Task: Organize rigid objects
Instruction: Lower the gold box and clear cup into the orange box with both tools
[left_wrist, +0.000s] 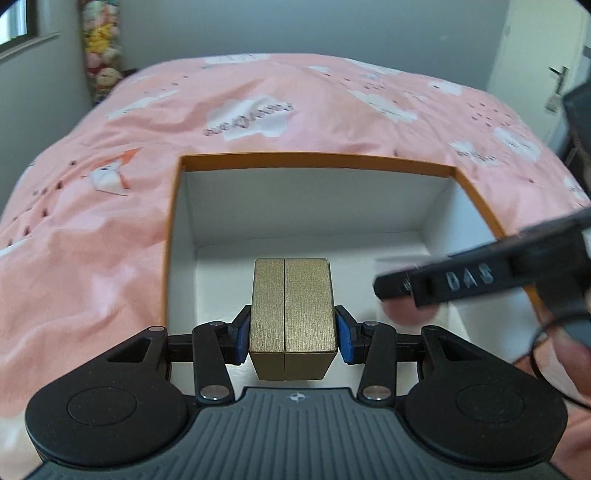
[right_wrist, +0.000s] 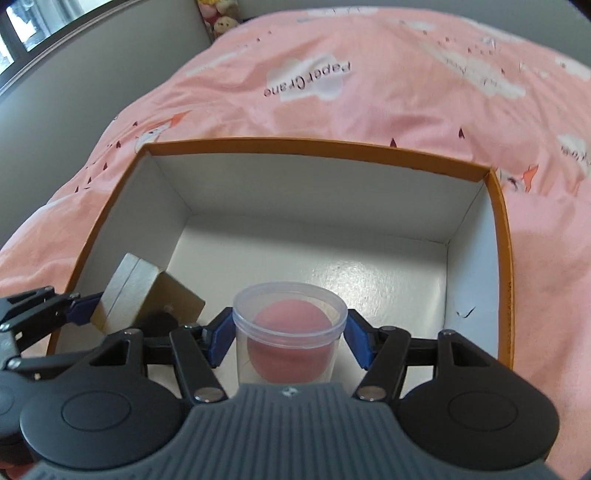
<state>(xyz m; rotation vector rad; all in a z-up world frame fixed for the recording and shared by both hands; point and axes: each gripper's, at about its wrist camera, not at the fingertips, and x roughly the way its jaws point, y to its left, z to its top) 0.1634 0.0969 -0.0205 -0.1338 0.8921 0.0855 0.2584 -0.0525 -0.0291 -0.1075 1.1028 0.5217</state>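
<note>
An open cardboard box with an orange rim (left_wrist: 317, 159) and white inside lies on the pink bed. My left gripper (left_wrist: 293, 330) is shut on a small gold box (left_wrist: 292, 310), held over the near left part of the cardboard box. My right gripper (right_wrist: 290, 334) is shut on a clear plastic cup (right_wrist: 290, 308) with a pink ball (right_wrist: 291, 332) inside, held upright above the box floor (right_wrist: 369, 273). In the right wrist view the gold box (right_wrist: 144, 290) and a blue fingertip (right_wrist: 83, 308) of the left gripper show at the left. The right gripper's black arm (left_wrist: 469, 278) crosses the left wrist view, blurred.
A pink duvet (left_wrist: 258, 110) with cloud and paper-crane prints covers the bed around the box. Stuffed toys (left_wrist: 101, 55) stand stacked in the far left corner by the grey wall. A window (right_wrist: 44, 26) is at the upper left and a door handle (left_wrist: 559, 77) at the right.
</note>
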